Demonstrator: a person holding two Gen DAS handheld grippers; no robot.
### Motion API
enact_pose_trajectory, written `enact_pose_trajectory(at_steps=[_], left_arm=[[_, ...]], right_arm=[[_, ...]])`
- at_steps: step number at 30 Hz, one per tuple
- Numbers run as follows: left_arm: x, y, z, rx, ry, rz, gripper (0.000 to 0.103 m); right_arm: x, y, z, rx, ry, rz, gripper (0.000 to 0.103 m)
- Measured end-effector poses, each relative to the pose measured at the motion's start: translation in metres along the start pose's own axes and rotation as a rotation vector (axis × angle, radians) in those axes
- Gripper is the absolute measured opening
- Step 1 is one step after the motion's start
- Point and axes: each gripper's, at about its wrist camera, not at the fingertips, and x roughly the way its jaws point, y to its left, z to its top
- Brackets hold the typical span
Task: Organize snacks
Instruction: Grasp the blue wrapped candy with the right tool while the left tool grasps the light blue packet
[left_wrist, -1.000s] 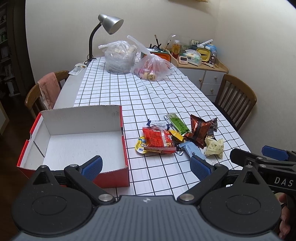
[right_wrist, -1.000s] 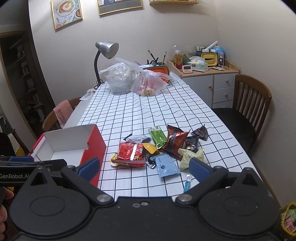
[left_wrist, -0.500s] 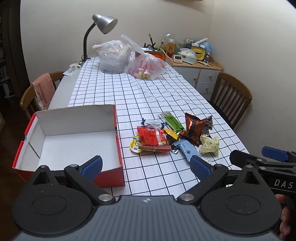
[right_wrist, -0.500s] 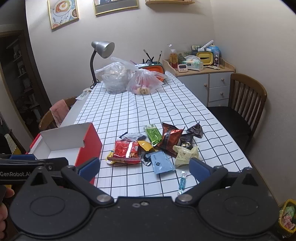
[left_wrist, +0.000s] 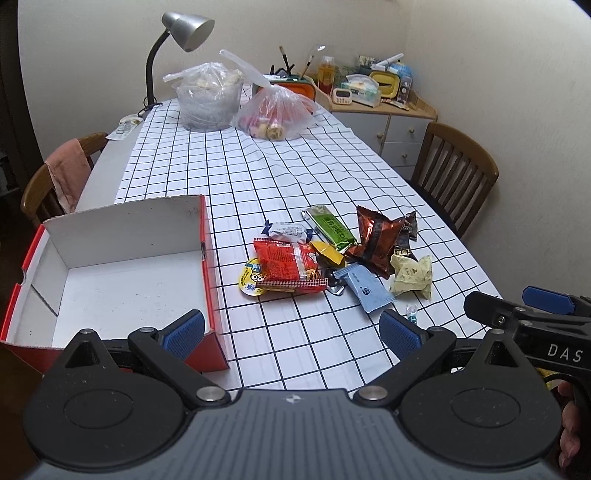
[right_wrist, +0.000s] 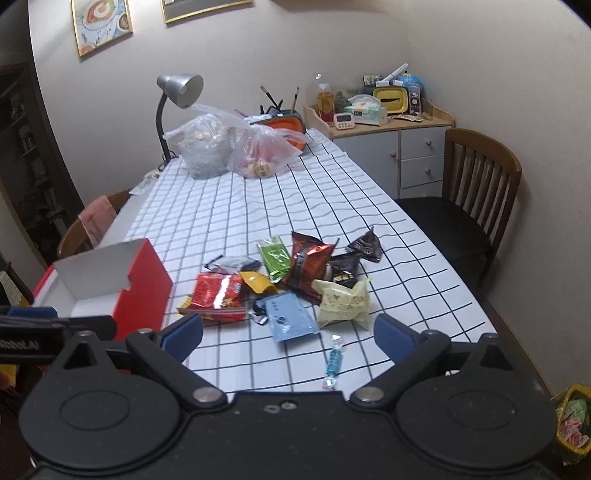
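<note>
Two wooden slat-back chairs flank the worktop (left_wrist: 258, 177), which is covered by a white cloth with a black grid: one (left_wrist: 456, 173) on the right, one (left_wrist: 55, 181) on the left with a pink towel over its back. At the far end stand a grey gooseneck desk lamp (left_wrist: 184, 27), a clear plastic bag of pale items (left_wrist: 208, 96) and a second clear plastic bag of reddish items (left_wrist: 275, 112), well apart from the snacks.

The loose pile of snack packets (left_wrist: 332, 254) lies near the front edge of the worktop, just to the right of the open red cardboard box with a white interior (left_wrist: 122, 273). A red crinkled packet (left_wrist: 290, 266) is nearest the box, a light-blue flat sachet (right_wrist: 290, 319) and a pale-yellow wrapped piece (right_wrist: 345, 302) lie toward the front, and a small blue twisted candy (right_wrist: 334, 360) sits alone closest to the edge. Nothing blocks the way between pile and box. The box holds nothing.

The left tool (left_wrist: 291, 332) hovers over the front edge, jaws spread wide and holding nothing. The right tool (right_wrist: 288, 334) likewise hangs released above the candy, its blue fingertips (right_wrist: 393, 338) well apart.
</note>
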Motion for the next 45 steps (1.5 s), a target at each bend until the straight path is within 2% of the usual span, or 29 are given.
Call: enact_pose_trajectory(at_steps=[9,14,22,23,28,30,35,41,45], left_arm=[[0.034,-0.015,0.009,0.027,0.039,0.004,0.101],[0.051,-0.022,0.011,0.026,0.070,0.009,0.101],[0.071,-0.026,0.010,0.028,0.109,0.040,0.101],[0.073,-0.026,0.010,0.028,0.111,0.042,0.101],[0.082,-0.027,0.011,0.020,0.114,0.052,0.101],[0.086,-0.029,0.012,0.021,0.114,0.052,0.101],[0.099,-0.037,0.015,0.029,0.125,0.047,0.101],[0.121,-0.051,0.022,0.032,0.142,0.029,0.101],[0.149,-0.058,0.031,-0.019,0.195,0.001,0.100]], right_arm=[[0.053,-0.030,-0.009,-0.049,0.086,-0.021,0.083],[0.092,-0.036,-0.022,-0.079,0.174,-0.011,0.071],[0.139,-0.036,-0.040,-0.108,0.259,-0.027,0.039],[0.142,-0.035,-0.042,-0.117,0.262,-0.031,0.038],[0.151,-0.035,-0.044,-0.144,0.276,-0.023,0.019],[0.152,-0.035,-0.045,-0.163,0.279,-0.022,0.014],[0.152,-0.032,-0.046,-0.219,0.282,-0.010,0.012],[0.150,-0.041,-0.042,-0.213,0.282,0.021,0.011],[0.146,-0.053,-0.036,-0.192,0.271,0.044,0.011]])
